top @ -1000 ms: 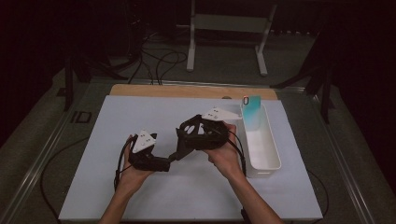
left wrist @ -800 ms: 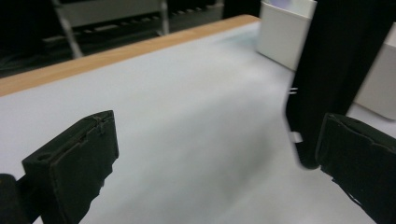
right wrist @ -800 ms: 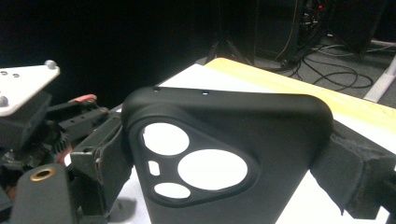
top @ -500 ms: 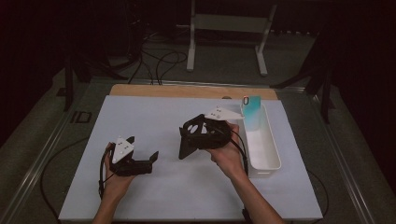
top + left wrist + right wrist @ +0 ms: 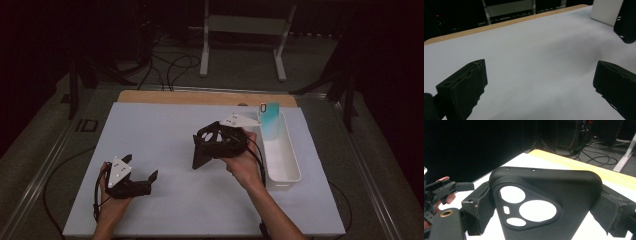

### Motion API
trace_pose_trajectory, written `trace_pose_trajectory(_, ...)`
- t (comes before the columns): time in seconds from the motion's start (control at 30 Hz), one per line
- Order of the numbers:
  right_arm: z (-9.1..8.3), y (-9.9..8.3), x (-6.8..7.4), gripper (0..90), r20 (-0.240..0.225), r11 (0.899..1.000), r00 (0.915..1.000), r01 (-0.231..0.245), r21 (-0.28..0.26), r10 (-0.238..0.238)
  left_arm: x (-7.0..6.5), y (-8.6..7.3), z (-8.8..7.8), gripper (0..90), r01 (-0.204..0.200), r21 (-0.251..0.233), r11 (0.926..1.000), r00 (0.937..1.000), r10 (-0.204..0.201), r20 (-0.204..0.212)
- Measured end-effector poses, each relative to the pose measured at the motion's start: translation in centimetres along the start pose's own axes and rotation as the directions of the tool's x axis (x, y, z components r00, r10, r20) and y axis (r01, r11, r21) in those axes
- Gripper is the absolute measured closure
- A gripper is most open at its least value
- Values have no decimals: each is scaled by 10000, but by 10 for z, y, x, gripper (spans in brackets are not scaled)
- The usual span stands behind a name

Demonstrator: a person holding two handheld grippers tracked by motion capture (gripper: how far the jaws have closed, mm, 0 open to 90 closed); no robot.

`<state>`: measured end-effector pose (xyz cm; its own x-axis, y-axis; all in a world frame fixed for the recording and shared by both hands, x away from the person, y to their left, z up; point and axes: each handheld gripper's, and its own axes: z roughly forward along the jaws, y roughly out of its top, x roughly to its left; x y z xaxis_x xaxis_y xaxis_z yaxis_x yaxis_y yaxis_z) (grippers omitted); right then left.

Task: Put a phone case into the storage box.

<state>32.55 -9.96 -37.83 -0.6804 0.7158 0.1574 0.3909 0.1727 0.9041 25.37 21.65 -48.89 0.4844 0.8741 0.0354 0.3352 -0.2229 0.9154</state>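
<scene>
**A phone case held up, one gripper waiting**

Start at the left of the white mat (image 5: 165, 145). The left gripper (image 5: 142, 181) sits low near the mat's front left corner. Its jaws are spread wide with nothing between them, as the left gripper view shows plain mat in the gap. I think it waits there, out of the way, ready to help.

Near the middle of the mat, a little toward its right side, the right gripper (image 5: 200, 150) pinches a black phone case (image 5: 212, 142) by its two long sides. In the right gripper view the jaws press on both edges of the black phone case (image 5: 544, 202), so it cannot slip. It is lifted off the mat, perhaps so it can be carried.

The case's camera holes face the gripper's camera. Its long way runs down toward the mat, and it leans.

At the mat's right edge stands a white bin (image 5: 282, 155) with a blue-green phone (image 5: 270, 122) at its far end.
</scene>
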Motion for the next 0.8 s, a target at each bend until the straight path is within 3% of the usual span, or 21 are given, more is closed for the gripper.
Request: trace_pose_trajectory(0.8, 4, 17, -24, 134, 897, 9995, 9955, 291, 152, -303, -2, -5, 3, 0, -149, 46, 9999, 9999, 149, -36)
